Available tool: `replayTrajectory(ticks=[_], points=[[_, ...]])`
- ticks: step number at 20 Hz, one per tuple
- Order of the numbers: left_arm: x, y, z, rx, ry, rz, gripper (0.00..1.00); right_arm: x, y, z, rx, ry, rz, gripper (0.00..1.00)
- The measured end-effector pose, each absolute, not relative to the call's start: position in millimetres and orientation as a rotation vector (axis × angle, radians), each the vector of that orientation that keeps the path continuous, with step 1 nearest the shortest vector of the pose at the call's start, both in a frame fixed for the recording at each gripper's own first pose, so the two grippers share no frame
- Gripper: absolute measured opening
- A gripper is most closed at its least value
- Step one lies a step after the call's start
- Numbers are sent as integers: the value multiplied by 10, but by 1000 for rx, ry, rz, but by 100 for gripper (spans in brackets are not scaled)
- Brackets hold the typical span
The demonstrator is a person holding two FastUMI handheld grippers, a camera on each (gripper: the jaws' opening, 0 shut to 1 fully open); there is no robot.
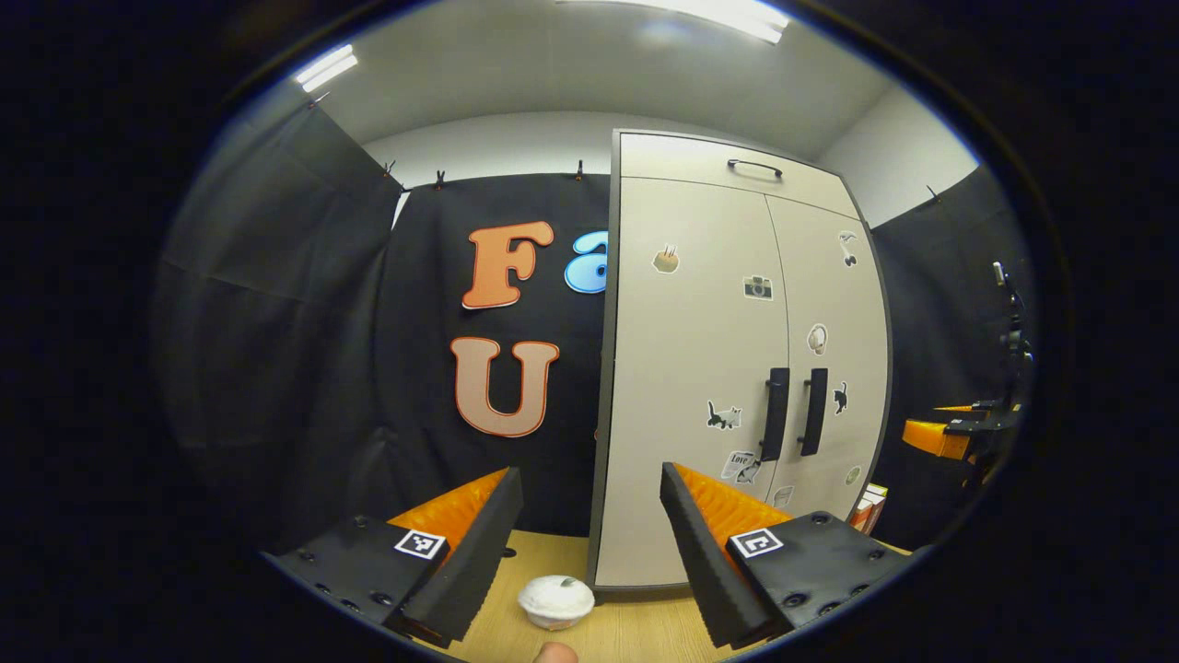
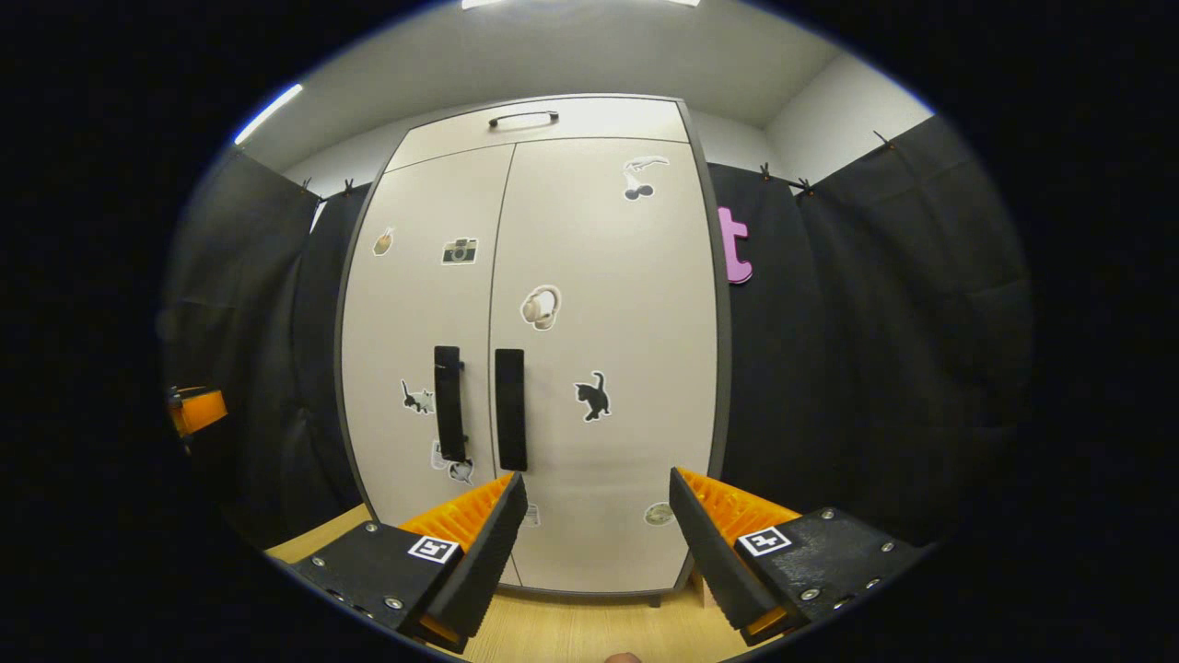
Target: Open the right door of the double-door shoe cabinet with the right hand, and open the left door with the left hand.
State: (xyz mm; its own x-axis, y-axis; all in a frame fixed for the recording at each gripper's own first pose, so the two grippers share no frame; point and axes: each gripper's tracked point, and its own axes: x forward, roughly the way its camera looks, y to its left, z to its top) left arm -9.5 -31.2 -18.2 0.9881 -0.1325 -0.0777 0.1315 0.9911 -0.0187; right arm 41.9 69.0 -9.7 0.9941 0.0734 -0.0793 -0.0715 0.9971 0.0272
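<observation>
Straight ahead of my right gripper, from 10 to 1 o'clock, stands the shoe cabinet with both doors shut. Its two dark handles sit side by side along the centre seam: the right door handle at 11 o'clock, the left door handle just beside it. My right jaws are spread wide and hold nothing, well apart from the door. My left gripper is also wide open and empty, with the cabinet's left edge at 12 o'clock. A small white cup lies on the wooden floor between my left fingers.
</observation>
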Motion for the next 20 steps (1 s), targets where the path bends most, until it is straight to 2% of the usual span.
replayTrajectory(ticks=[7,15,20], points=[[-162,-171,-215,-15,85,-119,96,815,1158,-80,40,93,113,94],[-181,-4,-278,-4,94,-95,96,1436,1370,-125,45,103,82,94],[-188,86,-283,9,91,-77,96,1722,1410,-271,58,133,62,85]])
